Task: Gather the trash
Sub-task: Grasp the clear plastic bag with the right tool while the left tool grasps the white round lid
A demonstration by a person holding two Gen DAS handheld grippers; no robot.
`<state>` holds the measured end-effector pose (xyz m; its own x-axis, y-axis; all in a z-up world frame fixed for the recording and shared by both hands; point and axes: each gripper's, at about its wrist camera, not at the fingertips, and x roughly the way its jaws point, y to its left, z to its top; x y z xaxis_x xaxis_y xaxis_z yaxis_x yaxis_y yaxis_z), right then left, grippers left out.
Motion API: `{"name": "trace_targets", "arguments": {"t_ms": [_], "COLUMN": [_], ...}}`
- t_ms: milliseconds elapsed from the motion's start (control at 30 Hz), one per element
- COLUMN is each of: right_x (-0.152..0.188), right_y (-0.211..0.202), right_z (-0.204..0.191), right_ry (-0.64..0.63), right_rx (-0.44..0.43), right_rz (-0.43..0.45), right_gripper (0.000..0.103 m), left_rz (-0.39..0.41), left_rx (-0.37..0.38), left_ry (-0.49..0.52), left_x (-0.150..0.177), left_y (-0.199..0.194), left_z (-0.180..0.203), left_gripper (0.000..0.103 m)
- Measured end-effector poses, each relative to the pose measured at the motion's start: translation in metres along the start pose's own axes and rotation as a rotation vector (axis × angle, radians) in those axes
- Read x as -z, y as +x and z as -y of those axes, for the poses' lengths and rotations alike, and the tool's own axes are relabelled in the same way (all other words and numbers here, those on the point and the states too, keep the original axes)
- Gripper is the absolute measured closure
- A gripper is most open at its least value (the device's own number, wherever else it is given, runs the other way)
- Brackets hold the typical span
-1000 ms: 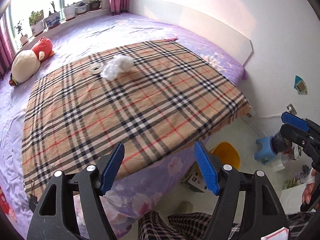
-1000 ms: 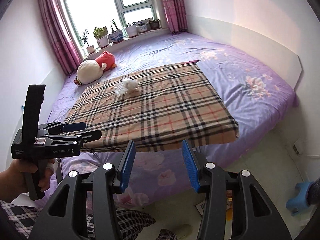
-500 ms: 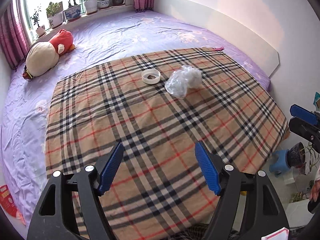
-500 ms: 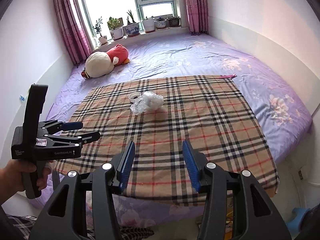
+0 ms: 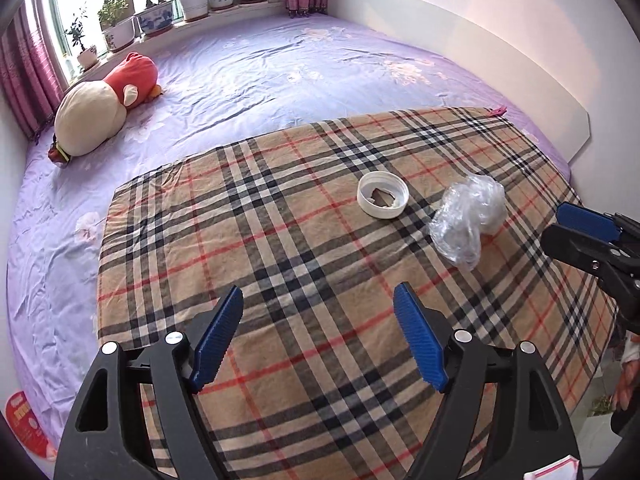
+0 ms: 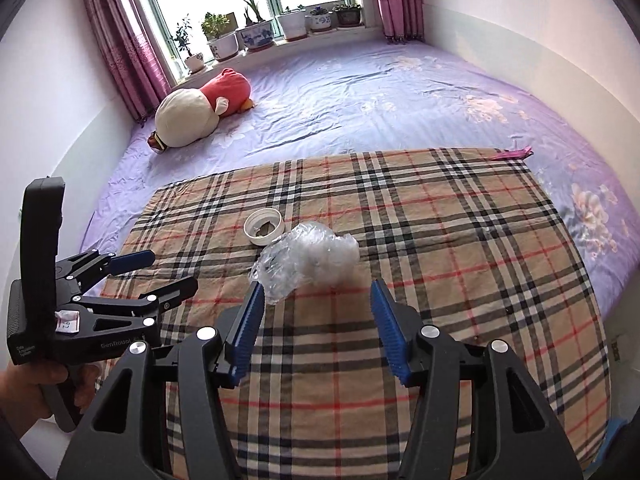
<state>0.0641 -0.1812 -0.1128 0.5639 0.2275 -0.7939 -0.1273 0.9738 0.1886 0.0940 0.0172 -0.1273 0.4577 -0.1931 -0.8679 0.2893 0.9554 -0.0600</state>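
A crumpled clear plastic bag (image 5: 466, 220) (image 6: 308, 260) lies on the plaid blanket (image 5: 280, 240) (image 6: 460, 240), with a white round lid (image 5: 383, 196) (image 6: 264, 226) just beyond it to the left. My left gripper (image 5: 318, 292) (image 6: 170, 270) hovers over the blanket short of the lid, its jaws opening with nothing between them. My right gripper (image 6: 317, 286) (image 5: 554, 222) hangs just short of the bag, slightly to its right. Its jaws are opening too, and the bag lies beyond the tips, untouched.
The blanket covers the near part of a wide bed with a purple sheet (image 5: 280, 68). A red and cream plush toy (image 5: 104, 108) (image 6: 200, 108) lies at the far left. Potted plants (image 6: 256, 32) line the windowsill. A white headboard (image 5: 500, 56) runs along the right.
Both grippers have moved forward from beyond the bed's edge to over the blanket. The bag and lid are now much nearer. The right jaws stand wider than before.
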Motion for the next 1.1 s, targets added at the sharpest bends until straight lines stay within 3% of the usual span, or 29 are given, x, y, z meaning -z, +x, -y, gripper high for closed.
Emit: {"name": "trace_targets", "arguments": {"t_ms": [300,333,367,400,567,1100], "right_x": [-0.020,-0.020,-0.020,-0.021,-0.019,0.028], "right_y": [0.056,0.058,0.060,0.061,0.051,-0.013], "right_z": [0.005,0.006,0.007,0.008,0.019,0.071], "right_ry": [0.030,0.031,0.034,0.038,0.069,0.185], "right_rx": [0.012,0.007,-0.003,-0.005,0.002,0.178], "right_rz": [-0.069,-0.069,-0.071,-0.075,-0.059,-0.026], "right_gripper": [0.045,0.047,0.057,0.057,0.059,0.058], "left_rz": [-0.015,-0.016,-0.018,-0.018,-0.020,-0.028], "left_rx": [0.004,0.005,0.007,0.009,0.028,0.068], "left_ry": [0.008,0.009,0.011,0.013,0.029,0.080], "left_x": [-0.006,-0.006,-0.007,-0.008,-0.016,-0.050], "left_y": [0.008,0.009,0.010,0.010,0.018,0.059], "left_z": [-0.012,-0.012,-0.013,-0.013,-0.006,0.034], "left_gripper": [0.025,0.024,0.024,0.024,0.024,0.027]}}
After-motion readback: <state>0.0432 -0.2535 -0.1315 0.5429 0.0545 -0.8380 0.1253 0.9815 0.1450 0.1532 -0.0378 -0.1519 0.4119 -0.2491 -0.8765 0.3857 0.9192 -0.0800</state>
